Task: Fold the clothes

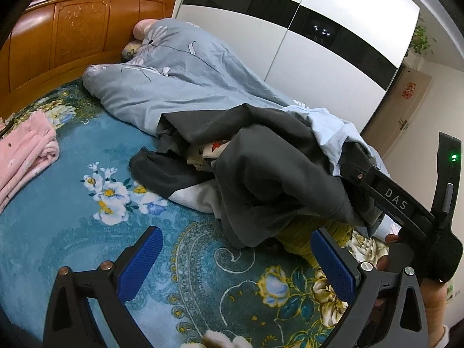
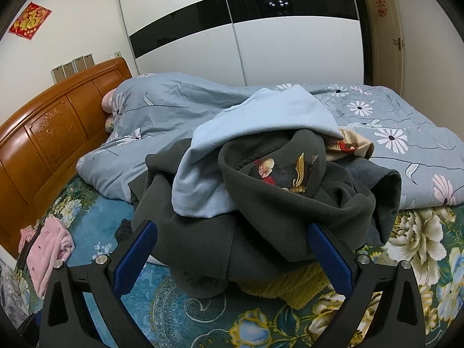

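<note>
On bed, clothes pile runs headboard-to-foot; L & R fingers spread, empty.

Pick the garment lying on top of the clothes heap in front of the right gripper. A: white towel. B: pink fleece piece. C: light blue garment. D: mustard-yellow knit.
C: in the right wrist view the light blue garment drapes over the dark grey clothes, while the mustard-yellow knit peeks out from underneath and the pink fleece piece lies apart near the headboard.

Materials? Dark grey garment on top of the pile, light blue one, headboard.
Dark grey garment: looks like fleece, matte and fuzzy with thick soft rolls. Light blue garment: likely thin cotton knit, smooth, flat drape. Headboard: wood or wood-look, glossy orange finish with carved panels.
</note>
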The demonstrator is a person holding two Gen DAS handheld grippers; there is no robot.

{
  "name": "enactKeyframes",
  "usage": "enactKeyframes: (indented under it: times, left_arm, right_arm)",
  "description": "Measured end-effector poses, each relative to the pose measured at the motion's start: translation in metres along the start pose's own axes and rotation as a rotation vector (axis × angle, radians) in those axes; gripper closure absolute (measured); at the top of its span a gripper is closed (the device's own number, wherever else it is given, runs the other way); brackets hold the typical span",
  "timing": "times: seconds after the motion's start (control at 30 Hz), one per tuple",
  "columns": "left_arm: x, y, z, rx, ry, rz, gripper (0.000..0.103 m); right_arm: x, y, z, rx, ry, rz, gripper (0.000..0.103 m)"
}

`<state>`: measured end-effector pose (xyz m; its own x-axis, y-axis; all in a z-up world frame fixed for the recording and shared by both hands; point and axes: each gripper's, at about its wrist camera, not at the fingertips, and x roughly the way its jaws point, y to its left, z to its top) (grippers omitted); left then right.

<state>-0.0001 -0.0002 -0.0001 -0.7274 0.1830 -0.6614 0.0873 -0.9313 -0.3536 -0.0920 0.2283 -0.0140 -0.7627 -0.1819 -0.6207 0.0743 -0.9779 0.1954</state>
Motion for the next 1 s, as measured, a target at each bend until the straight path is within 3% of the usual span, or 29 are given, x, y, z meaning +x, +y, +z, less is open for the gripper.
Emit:
enactKeyframes:
  times: [0.33,0.73,0.8,0.97,1.0]
  left_arm:
    - [0.008,0.003,0.005,-0.021,0.026,-0.006,0.0]
    - [0.016,0.013,0.007,-0.04,0.061,-0.069,0.0]
    - [0.016,0.017,0.006,-0.054,0.067,-0.094,0.0]
    - [0.018,0.039,0.004,-0.07,0.074,-0.046,0.0]
    - [0.019,0.043,0.004,-0.081,0.09,-0.044,0.0]
  right_arm:
    - [0.007,0.001,0.004,0.001,0.024,-0.017,0.0]
    - [0.017,0.01,0.012,-0.018,0.081,-0.06,0.0]
    - [0.015,0.006,0.022,-0.018,0.082,-0.05,0.0]
    - [0.005,-0.019,0.064,0.051,0.029,-0.046,0.0]
    - [0.006,-0.026,0.072,0.089,0.035,-0.014,0.0]
